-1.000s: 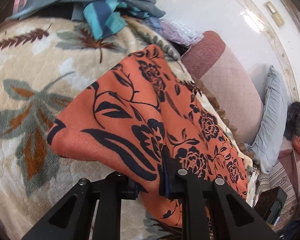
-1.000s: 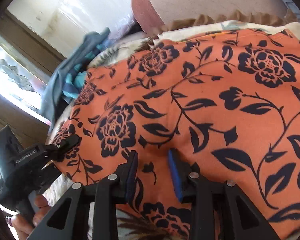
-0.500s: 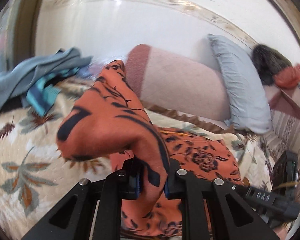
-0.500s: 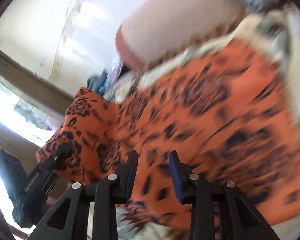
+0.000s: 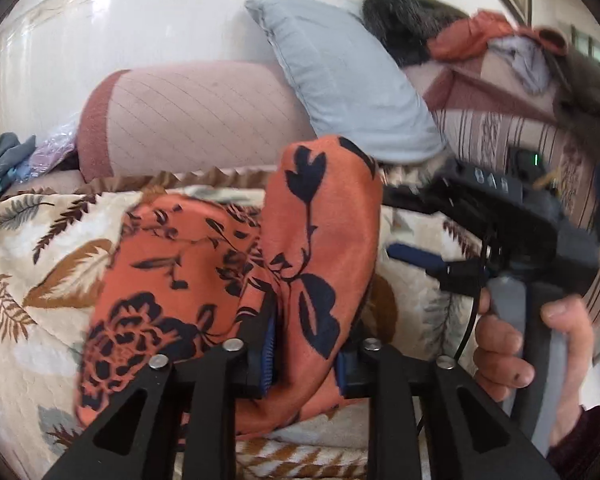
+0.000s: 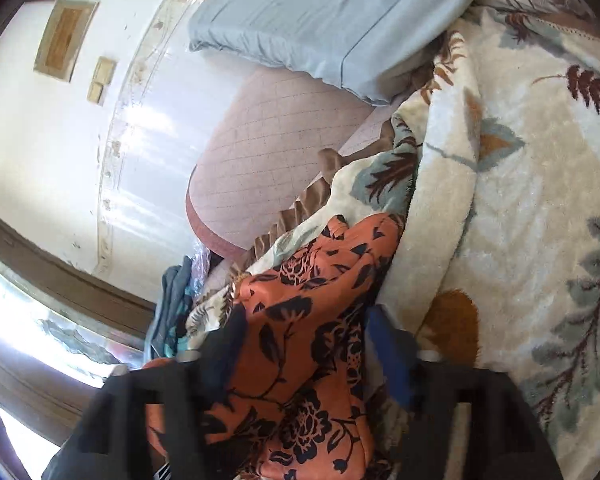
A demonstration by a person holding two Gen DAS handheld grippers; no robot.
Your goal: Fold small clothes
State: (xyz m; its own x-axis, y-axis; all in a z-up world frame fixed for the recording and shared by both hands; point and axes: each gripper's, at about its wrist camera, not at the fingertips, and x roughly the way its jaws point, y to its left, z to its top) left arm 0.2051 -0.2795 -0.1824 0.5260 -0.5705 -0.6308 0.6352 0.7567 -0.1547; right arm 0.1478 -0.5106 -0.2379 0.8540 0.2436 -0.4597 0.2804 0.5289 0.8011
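The left gripper (image 5: 306, 354) has a thick fold of the orange floral garment (image 5: 204, 264) bunched between its blue ribbed pads, jaws pressed in on the cloth from both sides. That fabric looks smooth and thin, matte orange with dark navy flowers and leaves, and one fold stands up in a rounded hump above the fingers. The remainder slumps leftward in soft creases on the plush cream blanket (image 5: 40, 264), a fuzzy pile printed with brown and grey-green feathery leaves.

Over in the right wrist view, the right gripper (image 6: 304, 360) has the same garment (image 6: 312, 320) running up between its two fingers; the picture is smeared low down, so I cannot tell whether those jaws actually pinch it or just straddle it. From the left camera the right-hand tool is a black boxy body with a grey handle, wrapped by the person's right hand (image 5: 516, 344).

Behind, a quilted pink bolster (image 5: 196, 116) with a darker end cap, and a pale blue pillow (image 5: 348, 76) leaning against it, crisp and faintly striped.
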